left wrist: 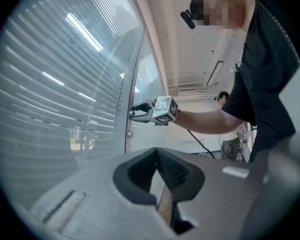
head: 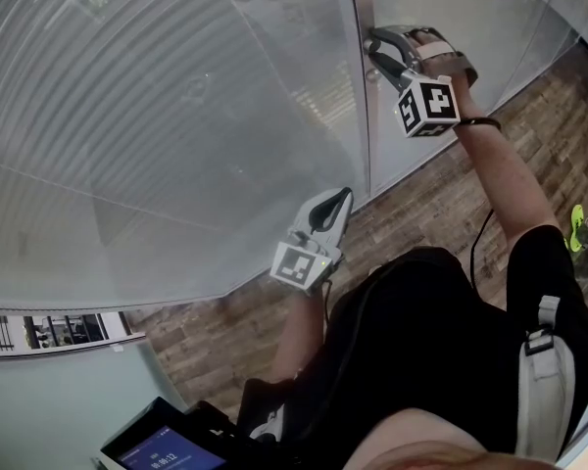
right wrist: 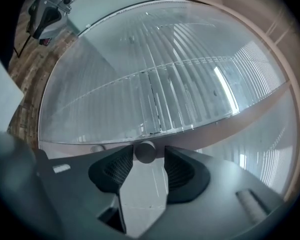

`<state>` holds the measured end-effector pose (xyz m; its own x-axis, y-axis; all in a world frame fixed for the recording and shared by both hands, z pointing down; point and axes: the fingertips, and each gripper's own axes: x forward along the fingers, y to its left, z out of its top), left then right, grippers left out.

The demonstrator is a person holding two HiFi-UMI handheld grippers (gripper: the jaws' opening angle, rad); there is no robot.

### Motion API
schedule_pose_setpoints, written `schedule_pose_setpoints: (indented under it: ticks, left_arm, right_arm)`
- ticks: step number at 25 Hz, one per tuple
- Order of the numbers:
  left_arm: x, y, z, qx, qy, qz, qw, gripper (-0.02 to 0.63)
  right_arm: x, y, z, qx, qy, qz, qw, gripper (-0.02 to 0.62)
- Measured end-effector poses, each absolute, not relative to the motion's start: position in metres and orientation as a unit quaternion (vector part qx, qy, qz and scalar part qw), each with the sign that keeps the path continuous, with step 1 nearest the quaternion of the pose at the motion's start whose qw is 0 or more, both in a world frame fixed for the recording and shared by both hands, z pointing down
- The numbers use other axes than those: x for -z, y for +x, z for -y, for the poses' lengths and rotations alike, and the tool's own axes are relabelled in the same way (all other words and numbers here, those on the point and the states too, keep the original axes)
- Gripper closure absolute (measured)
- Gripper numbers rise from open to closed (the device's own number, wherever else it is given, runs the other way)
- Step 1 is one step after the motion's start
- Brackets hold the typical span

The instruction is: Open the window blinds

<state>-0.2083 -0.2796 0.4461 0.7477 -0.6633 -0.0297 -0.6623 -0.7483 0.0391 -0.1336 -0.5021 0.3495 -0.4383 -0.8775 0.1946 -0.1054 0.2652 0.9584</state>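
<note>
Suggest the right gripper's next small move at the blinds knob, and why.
Probably close the right gripper on the round knob: its jaws stand apart with the knob between their tips, unpressed, and the blind slats look mostly shut.

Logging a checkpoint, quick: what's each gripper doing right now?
Left gripper: shut, empty.
Right gripper: open, with the round knob between its jaws, not clamped.

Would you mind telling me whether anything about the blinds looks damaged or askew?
Nothing stands out: the blinds show even, parallel slats, none visibly bent or sagging, and the knob looks intact.
</note>
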Motion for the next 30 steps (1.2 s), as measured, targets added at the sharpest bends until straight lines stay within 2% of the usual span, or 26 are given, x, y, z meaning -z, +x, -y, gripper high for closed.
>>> schedule_pose_setpoints:
  ticks: [5,12,17,21,30]
  left_arm:
    - [-0.447,-0.213,0.281,0.022,0.932,0.361,0.016,0.603]
    - [-0.445,-0.214,0.281,0.022,0.932,0.361,0.012,0.603]
    - [-0.442,-0.217,0.281,0.029,0.93,0.366,0.007,0.603]
    - [-0.441,-0.217,0.28,0.03,0.93,0.367,0.005,0.603]
    - [-0.442,-0.21,0.279,0.027,0.933,0.359,0.01,0.603]
  right_arm:
    - [-0.351,-0.135,0.502,0.506,0.349,0.677,0.404,0.465]
    - [-0.351,-0.136,0.502,0.496,0.356,0.685,0.398,0.466]
    - [-0.349,-0.135,0.504,0.447,0.37,0.721,0.378,0.466]
    - [-0.344,-0.135,0.504,0.36,0.401,0.775,0.329,0.466]
    - [-0.339,-0.127,0.508,0.141,0.46,0.86,0.17,0.466]
